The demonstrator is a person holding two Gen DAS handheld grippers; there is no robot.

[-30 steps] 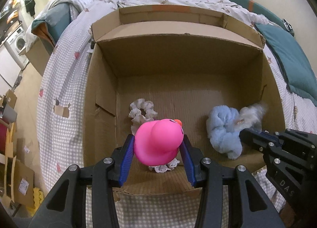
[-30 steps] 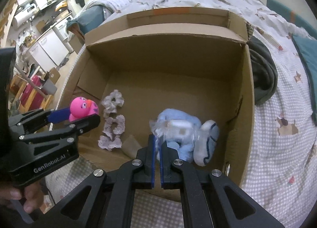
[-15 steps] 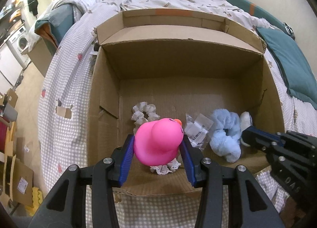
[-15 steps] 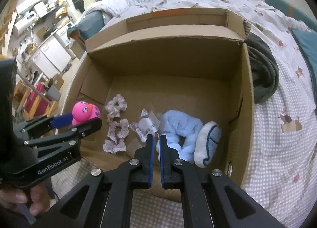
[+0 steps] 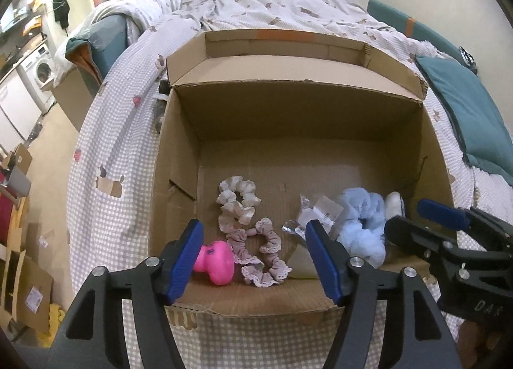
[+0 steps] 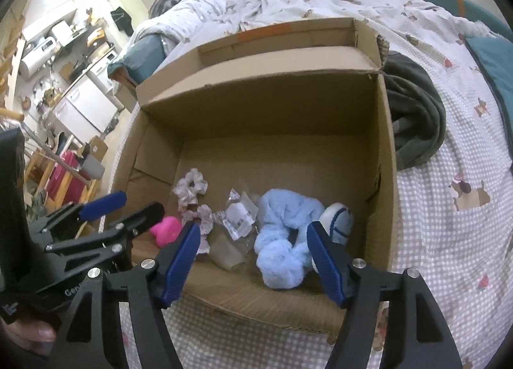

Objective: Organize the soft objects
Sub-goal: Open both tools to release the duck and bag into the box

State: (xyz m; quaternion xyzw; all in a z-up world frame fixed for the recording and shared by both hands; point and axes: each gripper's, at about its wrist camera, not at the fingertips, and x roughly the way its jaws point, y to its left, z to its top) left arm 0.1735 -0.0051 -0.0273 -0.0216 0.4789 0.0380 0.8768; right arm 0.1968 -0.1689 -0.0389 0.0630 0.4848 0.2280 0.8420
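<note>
An open cardboard box (image 5: 179, 157) (image 6: 384, 150) sits on the bed. On its floor lie a pink rubber duck (image 5: 216, 260) (image 6: 166, 230) at the near left, several lacy scrunchies (image 5: 239, 205) (image 6: 190, 186), a crinkled clear packet (image 5: 315, 215) (image 6: 239, 216), a fluffy light-blue plush (image 5: 362, 224) (image 6: 283, 240) and a white-and-blue soft item (image 5: 393, 205) (image 6: 336, 221). My left gripper (image 5: 255, 261) is open and empty above the box's near edge. My right gripper (image 6: 253, 260) is open and empty above the blue plush.
The bed has a checked cover (image 5: 105, 157) and a rumpled duvet (image 5: 288, 0). A teal pillow (image 5: 465, 112) lies to the right. A dark green garment (image 6: 416, 118) lies beside the box's right wall. Cardboard pieces and clutter stand on the floor (image 5: 19, 256) to the left.
My left gripper opened and the pink duck dropped onto the box floor at the near left. My right gripper opened too. Both grippers drew back and up from the box.
</note>
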